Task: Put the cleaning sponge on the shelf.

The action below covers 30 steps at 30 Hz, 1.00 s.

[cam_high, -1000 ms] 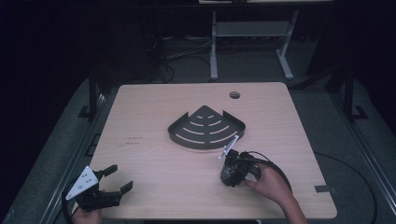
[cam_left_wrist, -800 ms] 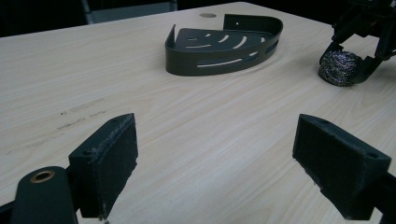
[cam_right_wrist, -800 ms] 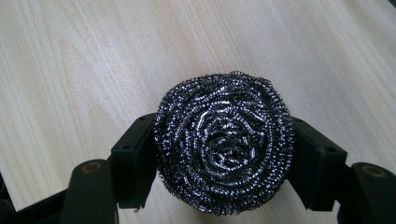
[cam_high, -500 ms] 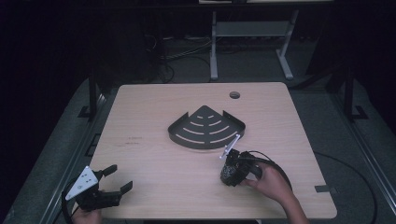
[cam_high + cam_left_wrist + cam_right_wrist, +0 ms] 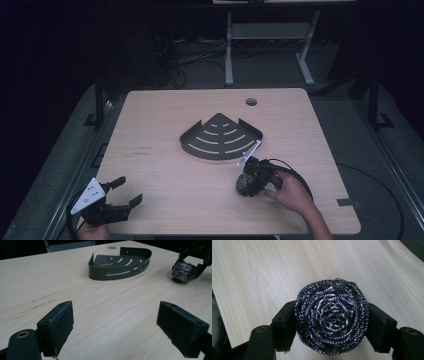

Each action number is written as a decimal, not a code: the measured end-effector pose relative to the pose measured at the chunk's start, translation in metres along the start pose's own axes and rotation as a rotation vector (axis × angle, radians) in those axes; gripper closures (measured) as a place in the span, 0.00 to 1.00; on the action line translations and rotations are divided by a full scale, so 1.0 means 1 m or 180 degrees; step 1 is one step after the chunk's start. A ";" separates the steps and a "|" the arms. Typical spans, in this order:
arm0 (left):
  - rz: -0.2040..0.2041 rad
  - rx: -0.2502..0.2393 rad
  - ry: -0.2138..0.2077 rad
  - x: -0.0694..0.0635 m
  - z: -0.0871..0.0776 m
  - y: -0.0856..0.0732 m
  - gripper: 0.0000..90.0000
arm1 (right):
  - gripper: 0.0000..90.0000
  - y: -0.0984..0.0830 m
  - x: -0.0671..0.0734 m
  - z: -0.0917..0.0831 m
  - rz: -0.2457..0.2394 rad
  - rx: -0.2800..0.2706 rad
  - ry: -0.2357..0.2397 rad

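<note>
From above, the right gripper [image 5: 245, 184] pinches a steel wool scrubber [image 5: 244, 183] low over the wooden table [image 5: 160, 165], just in front of the dark corner shelf [image 5: 220, 137] that lies near the table's middle; its jaws have just been closing, the scrubber between them. The left gripper [image 5: 127, 192] hangs at the near left corner, well apart from both, its jaws spread wide with nothing between them. In the left gripper view, two black pads [image 5: 58, 327] stand far apart over bare wood, with the corner shelf [image 5: 117, 266] farther off and the scrubber [image 5: 182, 270] at the right edge, clamped in the other gripper. In the right gripper view, the scrubber [image 5: 332, 320] bulges between the two pads [image 5: 284, 325], which press into its sides.
</note>
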<state>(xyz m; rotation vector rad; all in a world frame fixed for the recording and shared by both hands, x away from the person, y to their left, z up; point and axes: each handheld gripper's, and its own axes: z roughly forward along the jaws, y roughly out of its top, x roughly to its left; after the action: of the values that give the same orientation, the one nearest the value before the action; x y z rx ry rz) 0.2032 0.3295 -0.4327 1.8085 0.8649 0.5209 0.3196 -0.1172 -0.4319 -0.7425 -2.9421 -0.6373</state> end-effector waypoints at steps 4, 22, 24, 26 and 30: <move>0.0000 -0.0006 0.0000 0.000 0.000 0.000 0.15 | 0.36 0.004 -0.001 -0.004 -0.0009 -0.0024 0.0015; 0.0014 -0.0005 -0.0014 -0.001 0.001 0.001 0.15 | 0.36 0.020 -0.007 -0.011 -0.0032 -0.0060 0.0093; 0.0015 -0.0005 -0.0013 0.000 0.001 0.001 0.15 | 0.36 0.021 -0.007 -0.011 -0.0033 -0.0045 0.0077; 0.0008 -0.0007 0.0006 0.000 0.001 0.001 0.15 | 0.36 0.023 -0.008 -0.012 -0.0047 -0.0022 0.0071; -0.0003 -0.0009 0.0005 0.001 0.001 0.001 0.15 | 0.36 0.028 -0.008 -0.014 -0.0067 0.0013 0.0052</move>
<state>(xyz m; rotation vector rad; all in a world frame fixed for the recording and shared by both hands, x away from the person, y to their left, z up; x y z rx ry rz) 0.2044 0.3294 -0.4323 1.8051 0.8657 0.5227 0.3390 -0.1037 -0.4098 -0.7037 -2.9393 -0.6355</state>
